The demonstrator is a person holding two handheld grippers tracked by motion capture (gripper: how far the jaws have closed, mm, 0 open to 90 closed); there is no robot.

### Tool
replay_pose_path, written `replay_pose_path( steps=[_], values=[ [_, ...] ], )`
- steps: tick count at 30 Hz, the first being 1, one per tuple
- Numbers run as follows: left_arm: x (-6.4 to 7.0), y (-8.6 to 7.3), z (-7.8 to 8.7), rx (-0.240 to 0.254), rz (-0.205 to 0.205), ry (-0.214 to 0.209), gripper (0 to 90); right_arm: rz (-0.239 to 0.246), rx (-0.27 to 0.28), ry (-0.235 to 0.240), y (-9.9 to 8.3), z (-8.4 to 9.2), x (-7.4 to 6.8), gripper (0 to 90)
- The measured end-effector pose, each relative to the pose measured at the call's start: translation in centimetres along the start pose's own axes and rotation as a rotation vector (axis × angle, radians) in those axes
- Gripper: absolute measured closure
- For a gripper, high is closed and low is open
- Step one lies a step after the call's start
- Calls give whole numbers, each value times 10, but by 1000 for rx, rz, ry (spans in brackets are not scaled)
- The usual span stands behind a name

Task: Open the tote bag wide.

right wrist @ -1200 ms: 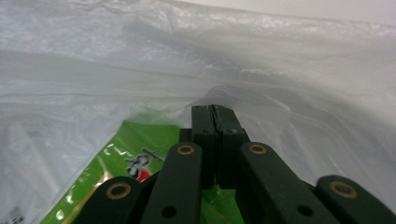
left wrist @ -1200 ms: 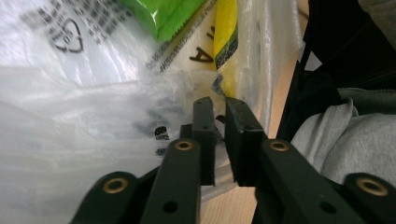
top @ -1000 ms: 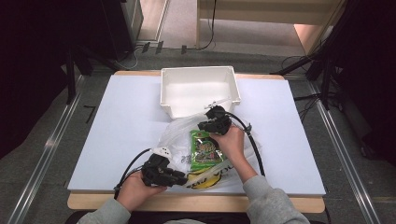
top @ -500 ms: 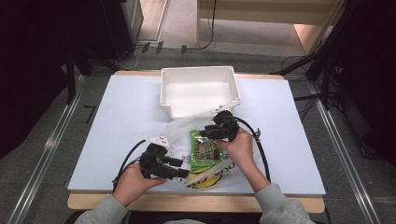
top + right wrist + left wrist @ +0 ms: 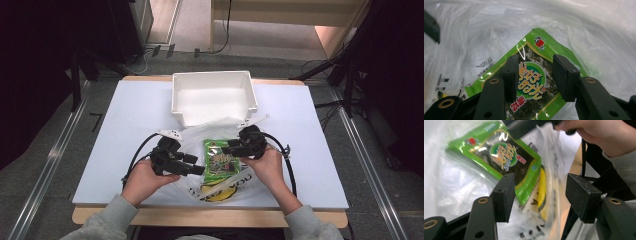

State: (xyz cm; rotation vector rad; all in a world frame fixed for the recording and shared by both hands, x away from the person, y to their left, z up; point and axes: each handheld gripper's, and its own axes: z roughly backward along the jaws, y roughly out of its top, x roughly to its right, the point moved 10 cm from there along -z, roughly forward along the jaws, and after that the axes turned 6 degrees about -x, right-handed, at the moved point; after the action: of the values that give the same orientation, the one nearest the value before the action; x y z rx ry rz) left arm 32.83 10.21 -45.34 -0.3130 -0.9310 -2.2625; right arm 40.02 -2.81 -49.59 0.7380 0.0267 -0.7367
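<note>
Your green snack packet [image 5: 220, 161], printed with a round green logo, yellow script and a small red seal at one corner, lies flat on the clear plastic bag [image 5: 220, 187] with its yellow-and-black print, between your two hands. Your left gripper [image 5: 197, 170] gapes wide beside its edge, holding nothing, and your right gripper [image 5: 226, 149], jaws just opened further, hovers parted over the logo. Beyond, the white bin [image 5: 213, 95] sits empty.

Green snack pack [image 5: 534, 82] w/ yellow non-Latin lettering, red logo, plastic bag [image 5: 454, 195] black print unreadable.
</note>
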Motion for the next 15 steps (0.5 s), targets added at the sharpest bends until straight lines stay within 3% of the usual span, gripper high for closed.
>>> replay_pose_path(
  steps=[4,8,15],
  values=[
    [-5,11,4,3,4,12,429,5,-3,3,-7,2,-3,594],
    [-7,30,10,23,-26,28,460,3,-3,9,-13,6,-7,603],
    [-19,48,9,0,-36,54,528,8,-5,10,-20,9,-9,620]
  ],
)
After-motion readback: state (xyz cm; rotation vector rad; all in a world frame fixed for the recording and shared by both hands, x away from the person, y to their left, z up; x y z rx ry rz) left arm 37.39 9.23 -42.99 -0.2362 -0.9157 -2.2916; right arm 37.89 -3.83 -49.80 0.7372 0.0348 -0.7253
